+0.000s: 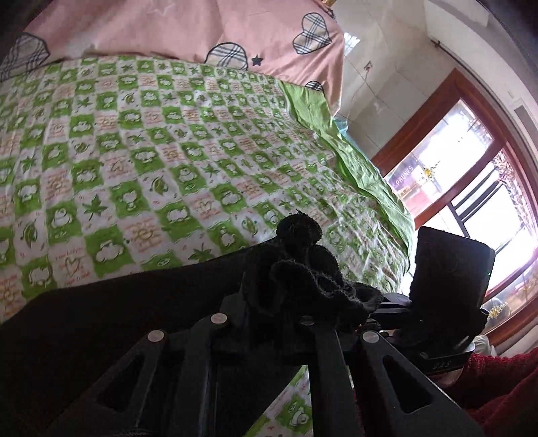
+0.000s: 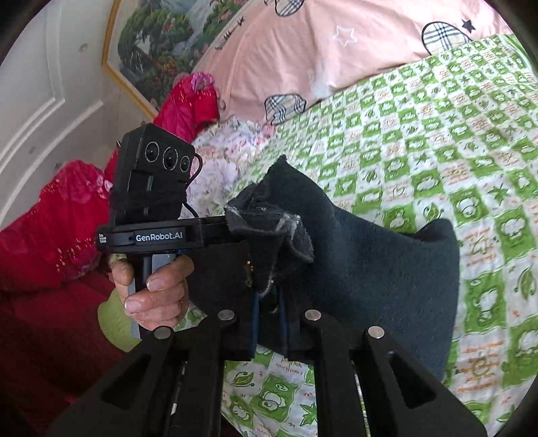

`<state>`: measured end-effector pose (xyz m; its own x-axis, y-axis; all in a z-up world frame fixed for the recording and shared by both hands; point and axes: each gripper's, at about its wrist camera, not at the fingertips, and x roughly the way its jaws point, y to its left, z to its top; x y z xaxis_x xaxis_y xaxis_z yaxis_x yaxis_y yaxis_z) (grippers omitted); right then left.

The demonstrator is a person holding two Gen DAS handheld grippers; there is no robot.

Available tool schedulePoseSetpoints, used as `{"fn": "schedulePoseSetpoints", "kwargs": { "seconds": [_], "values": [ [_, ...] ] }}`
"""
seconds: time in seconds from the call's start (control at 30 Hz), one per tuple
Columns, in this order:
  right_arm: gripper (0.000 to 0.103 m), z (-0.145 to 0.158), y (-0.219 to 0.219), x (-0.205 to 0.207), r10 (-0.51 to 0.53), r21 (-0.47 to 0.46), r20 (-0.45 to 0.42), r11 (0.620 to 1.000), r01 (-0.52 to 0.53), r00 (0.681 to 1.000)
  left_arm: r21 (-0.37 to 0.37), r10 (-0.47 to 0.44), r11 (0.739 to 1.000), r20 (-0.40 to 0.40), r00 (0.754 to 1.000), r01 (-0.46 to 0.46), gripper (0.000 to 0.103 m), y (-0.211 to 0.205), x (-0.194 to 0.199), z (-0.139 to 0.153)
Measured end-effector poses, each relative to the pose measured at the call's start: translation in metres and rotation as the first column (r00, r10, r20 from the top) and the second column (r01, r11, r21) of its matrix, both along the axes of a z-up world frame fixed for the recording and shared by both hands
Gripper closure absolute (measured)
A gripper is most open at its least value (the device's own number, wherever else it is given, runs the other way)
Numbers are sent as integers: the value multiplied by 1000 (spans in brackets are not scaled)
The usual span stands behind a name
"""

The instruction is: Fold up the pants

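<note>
Pants (image 2: 370, 269): dark, soft, limp fleece (light, frayed edge), hung over the bed (image 1: 168, 151); left gripper (image 1: 296, 269) and right gripper (image 2: 269, 242) each clamped on a bunched edge; best taken at corners

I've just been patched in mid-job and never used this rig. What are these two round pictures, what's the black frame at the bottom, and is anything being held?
There is no robot here: a person carries one hand-held gripper in each hand. Each round picture comes from a fisheye camera on a gripper, looking along its fingers; the black frame is that gripper's linkage. In the left wrist view, the left gripper is shut on a bunched edge of the dark pants. In the right wrist view, the right gripper is shut on another bunch of the same pants, and the person's left hand grips the other handle. Below lies a green checked bedspread, with a pink quilt behind.
</note>
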<state>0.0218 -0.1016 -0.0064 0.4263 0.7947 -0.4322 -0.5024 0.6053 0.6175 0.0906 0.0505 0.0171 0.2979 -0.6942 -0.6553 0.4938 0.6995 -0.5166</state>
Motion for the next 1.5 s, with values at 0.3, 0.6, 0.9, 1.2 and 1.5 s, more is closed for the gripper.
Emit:
{"fn": "schedulePoseSetpoints", "kwargs": {
  "seconds": [0.3, 0.6, 0.9, 1.2, 1.5],
  "values": [
    [89, -17, 22, 1, 42, -108, -28, 993, -45, 999, -11, 95, 995, -84, 992, -96, 95, 24, -6, -38],
    [72, -20, 33, 6, 101, -131, -61, 985, -108, 993, 9, 215, 977, -80, 973, -215, 91, 45, -21, -37],
    [62, 2, 28, -7, 118, -85, -20, 989, -120, 993, -14, 363, 930, -100, 926, -366, 77, 84, -45, -34],
    [62, 29, 21, 21, 67, -50, 14, 997, -66, 998, -55, 521, 847, -108, 847, -528, 62, 122, -88, -23],
    [62, 34, 82, 41, 204, -77, 18, 976, -202, 979, -72, 682, 715, -143, 717, -695, 61, 178, -137, -24]
  ]
}}
